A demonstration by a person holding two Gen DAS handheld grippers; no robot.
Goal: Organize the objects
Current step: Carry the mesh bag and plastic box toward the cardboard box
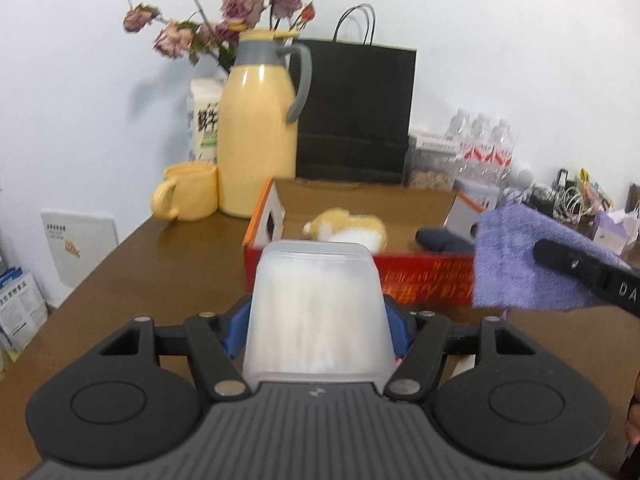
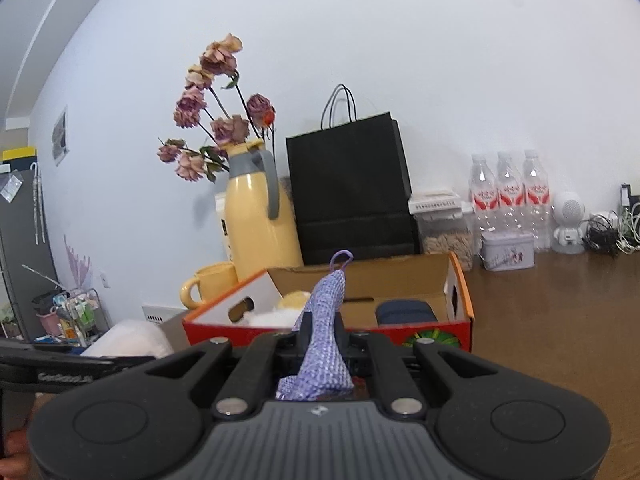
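Left wrist: left claw grips translucent box | right claw pinches purple cloth

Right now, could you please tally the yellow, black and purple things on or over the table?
Yellow: 3, jug, mug, plush toy
Black: 1, paper bag
Purple: 1, cloth held in the right tongs
Total: 5

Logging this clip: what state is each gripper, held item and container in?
left gripper: shut on translucent plastic container, carried above table
right gripper: shut on purple cloth, held up
cardboard box: open, holds plush toy and dark item
black paper bag: upright
yellow thermos: upright, lid closed
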